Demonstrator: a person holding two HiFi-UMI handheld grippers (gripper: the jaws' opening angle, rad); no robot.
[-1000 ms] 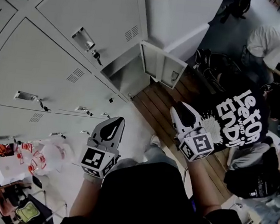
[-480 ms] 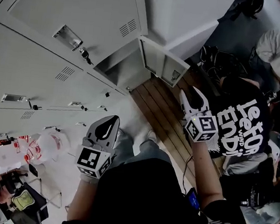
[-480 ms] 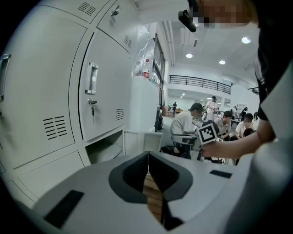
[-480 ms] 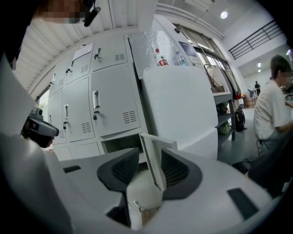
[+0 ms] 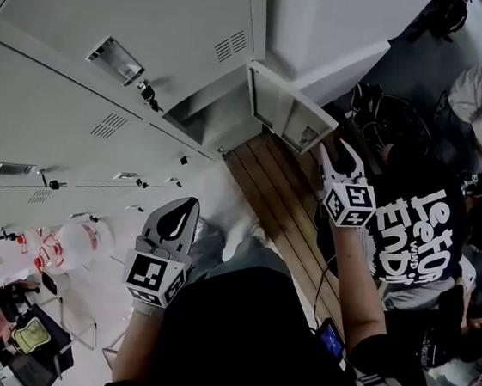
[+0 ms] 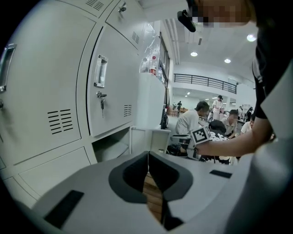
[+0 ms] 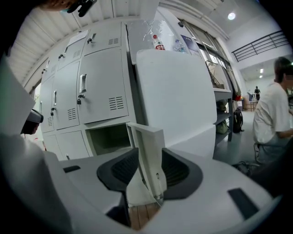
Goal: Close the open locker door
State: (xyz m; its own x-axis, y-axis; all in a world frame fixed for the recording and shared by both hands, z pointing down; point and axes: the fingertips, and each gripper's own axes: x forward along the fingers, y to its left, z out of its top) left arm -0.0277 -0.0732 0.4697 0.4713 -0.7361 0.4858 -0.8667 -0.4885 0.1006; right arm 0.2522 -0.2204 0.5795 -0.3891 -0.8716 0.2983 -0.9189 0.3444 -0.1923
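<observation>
The open locker door (image 5: 283,110) is a small grey panel that swings out from a low compartment (image 5: 223,121) in the bank of grey lockers. My right gripper (image 5: 339,149) is open, its tips just right of the door's free edge. In the right gripper view that door (image 7: 151,155) stands edge-on in the gap between the jaws; whether they touch it I cannot tell. My left gripper (image 5: 185,210) is shut, empty, low and well back from the lockers. The left gripper view shows its jaws (image 6: 148,157) closed, with the door (image 6: 142,139) and right gripper (image 6: 183,140) ahead.
Shut locker doors with handles and keys (image 5: 118,61) fill the left. A white pillar (image 5: 329,25) stands beside the open compartment. A wooden floor strip (image 5: 275,200) runs below. People (image 5: 410,224) sit close on the right. Plastic bags (image 5: 75,247) lie at lower left.
My right gripper has risen and moved forward to the door's free edge, and its jaws have opened. The left gripper has barely shifted. The head view has swung closer to the lockers.
</observation>
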